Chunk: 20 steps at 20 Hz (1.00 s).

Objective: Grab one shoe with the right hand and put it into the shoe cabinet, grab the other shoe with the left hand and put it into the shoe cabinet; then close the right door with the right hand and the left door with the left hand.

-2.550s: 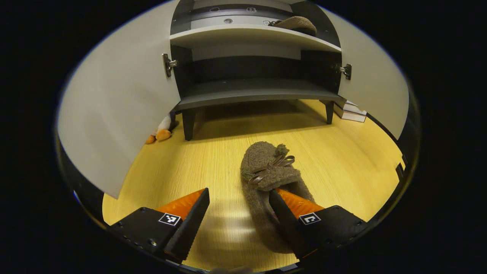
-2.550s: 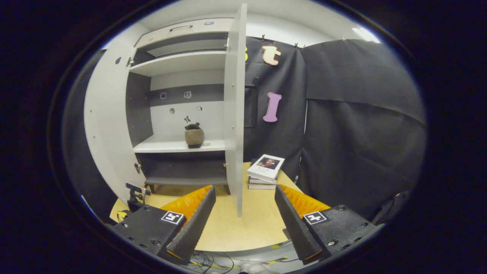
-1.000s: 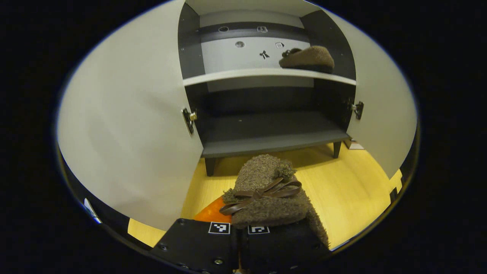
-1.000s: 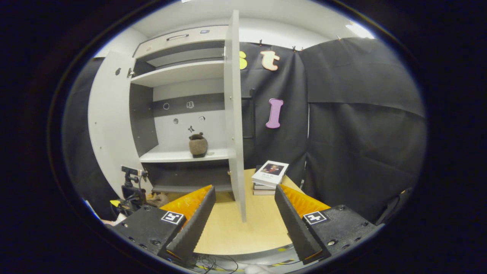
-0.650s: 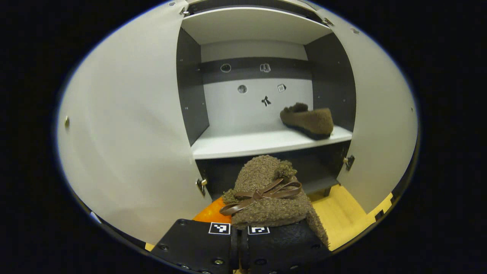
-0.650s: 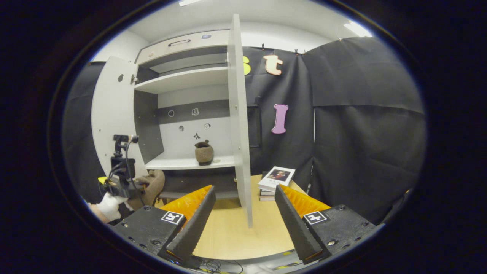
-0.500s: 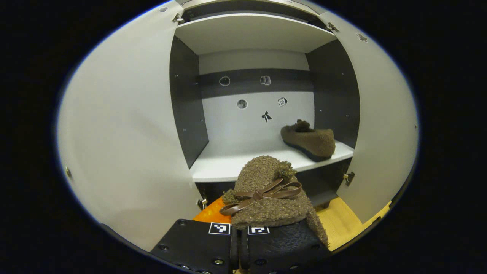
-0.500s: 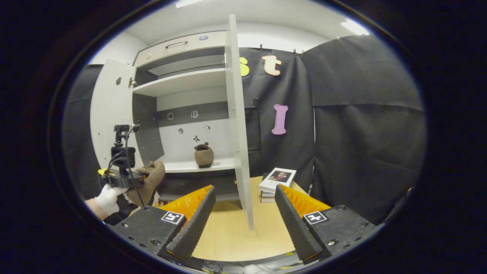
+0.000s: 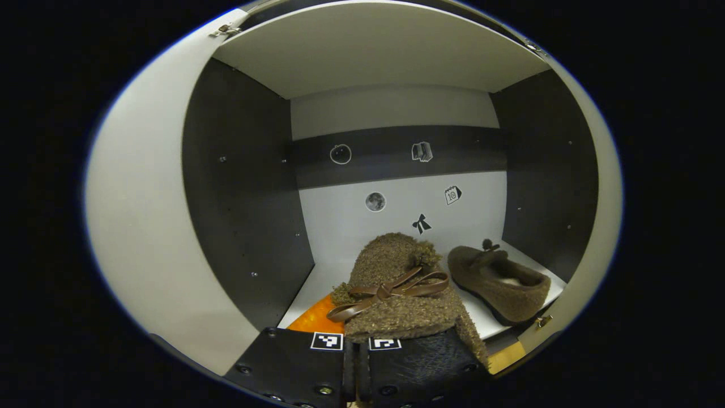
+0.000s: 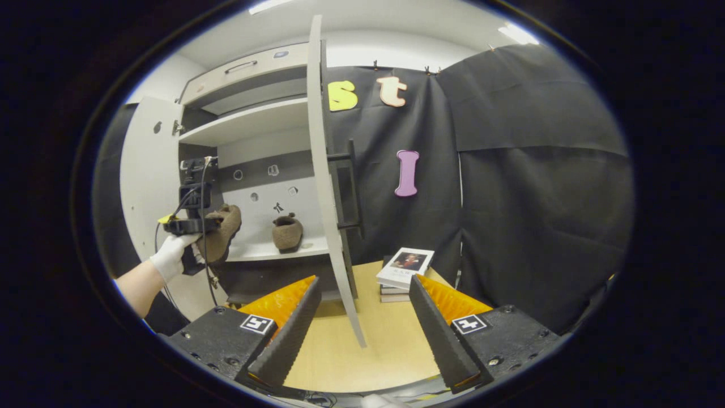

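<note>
In the left gripper view, my left gripper (image 9: 358, 345) is shut on a brown fuzzy shoe (image 9: 396, 294) with a leather bow, held at the mouth of the cabinet's middle compartment. The other brown shoe (image 9: 498, 286) lies on the white shelf (image 9: 325, 277), just to the right. In the right gripper view, my right gripper (image 10: 362, 323) stands open with nothing between its fingers and faces the edge of the open right door (image 10: 323, 187). Farther off, a gloved hand (image 10: 170, 255) holds the left gripper (image 10: 187, 225) with its shoe (image 10: 222, 231) beside the shelved shoe (image 10: 286, 231).
The left door (image 9: 136, 226) stands open close on the left, and the right door (image 9: 603, 226) on the right. A stack of books (image 10: 405, 269) lies on the wooden floor (image 10: 368, 345) beside the cabinet. A lower dark shelf sits under the white one.
My left gripper closed on the shoe on the floor, lifted it and carried it forward to the shelf. The right gripper stayed open and shifted slightly.
</note>
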Each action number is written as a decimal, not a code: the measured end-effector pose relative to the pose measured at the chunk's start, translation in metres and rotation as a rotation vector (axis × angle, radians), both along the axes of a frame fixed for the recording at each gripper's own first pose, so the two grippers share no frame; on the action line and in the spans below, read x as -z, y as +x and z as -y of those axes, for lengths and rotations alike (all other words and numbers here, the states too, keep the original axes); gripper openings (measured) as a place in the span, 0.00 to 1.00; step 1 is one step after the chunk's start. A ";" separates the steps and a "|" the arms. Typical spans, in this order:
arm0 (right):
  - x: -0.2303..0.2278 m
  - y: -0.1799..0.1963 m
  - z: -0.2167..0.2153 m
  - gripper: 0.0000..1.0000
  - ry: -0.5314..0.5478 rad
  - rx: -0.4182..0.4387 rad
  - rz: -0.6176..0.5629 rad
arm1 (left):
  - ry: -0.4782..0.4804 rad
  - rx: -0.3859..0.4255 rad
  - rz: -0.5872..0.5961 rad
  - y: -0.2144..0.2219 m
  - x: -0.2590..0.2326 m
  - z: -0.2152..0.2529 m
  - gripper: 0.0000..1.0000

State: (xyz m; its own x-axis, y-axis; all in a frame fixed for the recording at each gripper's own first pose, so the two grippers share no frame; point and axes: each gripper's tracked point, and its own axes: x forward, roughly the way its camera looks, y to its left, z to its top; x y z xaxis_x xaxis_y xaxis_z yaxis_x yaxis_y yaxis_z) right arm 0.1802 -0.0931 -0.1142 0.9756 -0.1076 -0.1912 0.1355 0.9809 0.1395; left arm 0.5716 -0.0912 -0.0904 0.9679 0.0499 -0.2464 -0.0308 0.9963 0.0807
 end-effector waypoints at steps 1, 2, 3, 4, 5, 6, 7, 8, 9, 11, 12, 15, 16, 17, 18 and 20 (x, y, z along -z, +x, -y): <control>0.000 0.001 0.004 0.99 -0.003 0.005 -0.002 | -0.011 -0.006 -0.016 0.013 0.002 0.000 0.12; 0.000 0.002 0.008 0.99 -0.007 0.010 -0.005 | -0.016 -0.011 -0.026 0.026 0.003 0.000 0.12; 0.001 0.002 0.012 0.99 -0.010 0.014 -0.009 | -0.013 -0.017 -0.033 0.038 0.005 -0.001 0.03; 0.002 0.002 0.015 0.99 -0.011 0.019 -0.015 | -0.006 -0.024 -0.040 0.048 0.009 -0.001 0.12; 0.003 0.003 0.018 0.99 -0.011 0.023 -0.018 | 0.003 -0.025 -0.054 0.057 0.013 -0.001 0.12; 0.005 0.002 0.021 0.99 -0.012 0.031 -0.024 | 0.004 -0.023 -0.078 0.064 0.021 0.001 0.12; 0.005 0.002 0.024 0.99 -0.011 0.039 -0.028 | 0.007 -0.017 -0.099 0.071 0.030 0.004 0.12; 0.007 0.001 0.025 0.99 -0.008 0.046 -0.033 | 0.011 -0.019 -0.133 0.074 0.042 0.005 0.12; 0.008 0.000 0.028 0.99 -0.005 0.050 -0.038 | 0.007 -0.016 -0.169 0.077 0.053 0.006 0.12; 0.009 -0.001 0.031 0.99 -0.002 0.061 -0.044 | 0.004 -0.009 -0.239 0.080 0.074 0.010 0.12; 0.010 -0.001 0.032 0.99 0.002 0.061 -0.049 | 0.012 -0.005 -0.271 0.082 0.085 0.011 0.12; 0.019 -0.003 0.033 0.99 0.029 0.068 -0.069 | 0.039 0.004 -0.310 0.083 0.088 0.012 0.13; 0.021 -0.004 0.032 0.99 0.042 0.066 -0.073 | 0.062 0.003 -0.321 0.081 0.087 0.012 0.14; 0.024 -0.004 0.030 0.99 0.051 0.062 -0.077 | 0.080 0.006 -0.331 0.082 0.088 0.012 0.18; 0.026 -0.005 0.030 0.99 0.051 0.063 -0.081 | 0.091 -0.001 -0.335 0.080 0.086 0.010 0.22; 0.027 -0.006 0.032 0.99 0.045 0.065 -0.081 | 0.094 0.010 -0.335 0.077 0.083 0.011 0.22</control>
